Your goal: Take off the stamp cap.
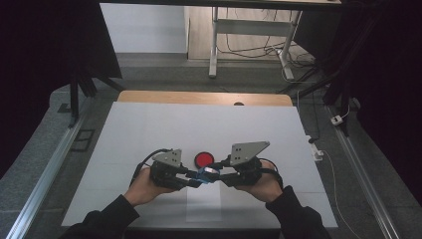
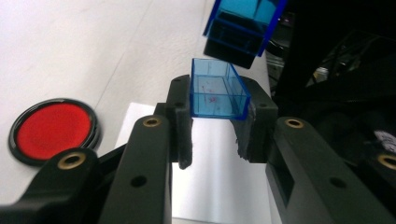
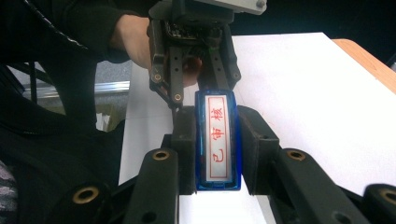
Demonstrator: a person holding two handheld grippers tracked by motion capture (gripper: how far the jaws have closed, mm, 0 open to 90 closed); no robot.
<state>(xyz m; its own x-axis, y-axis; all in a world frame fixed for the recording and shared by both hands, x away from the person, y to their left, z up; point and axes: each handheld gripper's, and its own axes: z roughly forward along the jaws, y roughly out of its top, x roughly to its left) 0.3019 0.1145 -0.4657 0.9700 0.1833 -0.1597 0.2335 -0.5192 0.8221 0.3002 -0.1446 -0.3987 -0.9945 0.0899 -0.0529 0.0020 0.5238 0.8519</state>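
I see a blue stamp [image 3: 217,142] with a white face and red characters in a red frame, and its clear blue cap [image 2: 217,94] – an open tray. My right gripper [image 3: 215,149] is closed on the stamp, my left gripper [image 2: 215,126] on the cap. Both hang just in front of the red ink pad [image 1: 203,160], and the stamp's long axis runs toward the left gripper.

Black tongs [image 1: 201,175] with brass-ringed screw holes, grey three-cornered top plates, trailing black cables, dark sleeves.
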